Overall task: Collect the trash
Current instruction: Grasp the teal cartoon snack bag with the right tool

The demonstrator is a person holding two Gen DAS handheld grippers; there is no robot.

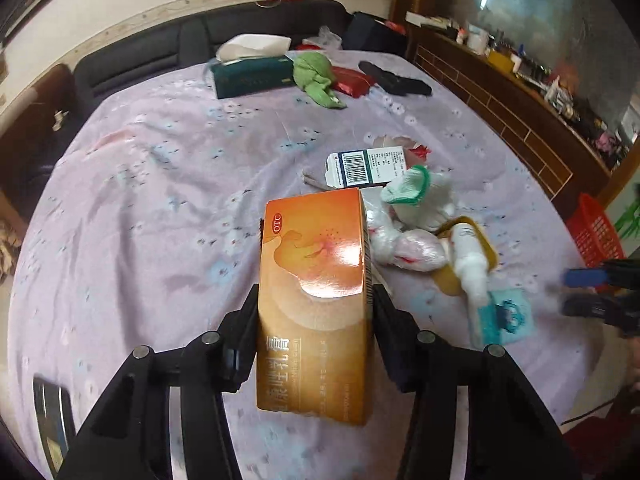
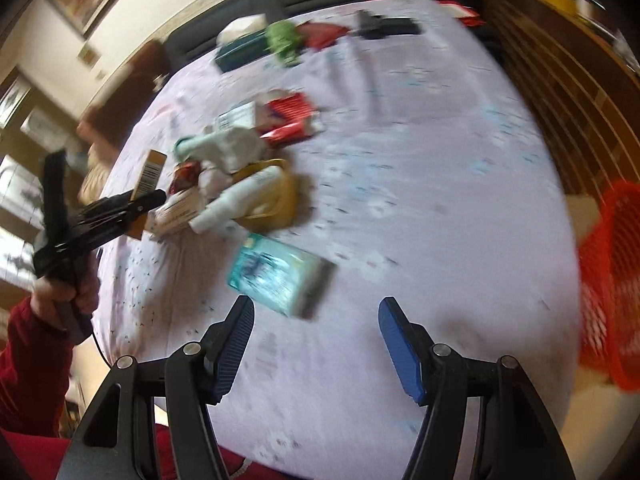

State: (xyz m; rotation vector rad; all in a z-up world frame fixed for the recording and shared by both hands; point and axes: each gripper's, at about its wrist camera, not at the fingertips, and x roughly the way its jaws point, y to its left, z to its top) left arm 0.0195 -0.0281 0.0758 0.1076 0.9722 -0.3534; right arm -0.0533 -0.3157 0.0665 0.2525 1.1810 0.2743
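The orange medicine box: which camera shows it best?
The left wrist view: the orange box fills the centre, sharp, between the left gripper's fingers. The right wrist view shows only its barcoded edge, blurred, behind that gripper.

Round tabletop [image 1: 140,184], lilac floral cloth over it, wrinkled. Far side: dark green tissue box [image 1: 252,72], green rag [image 1: 318,78] just right of it, red packet [image 1: 352,80], black flat item [image 1: 394,78]. Centre-right: trash cluster of white barcoded carton [image 1: 366,166], white glove with green cuff [image 1: 420,196], crumpled plastic wrap [image 1: 408,250], white tube [image 1: 470,256] lying on a yellow piece. Teal packet [image 1: 504,316] nearer, right. Dark flat object [image 1: 50,412] at near-left edge.
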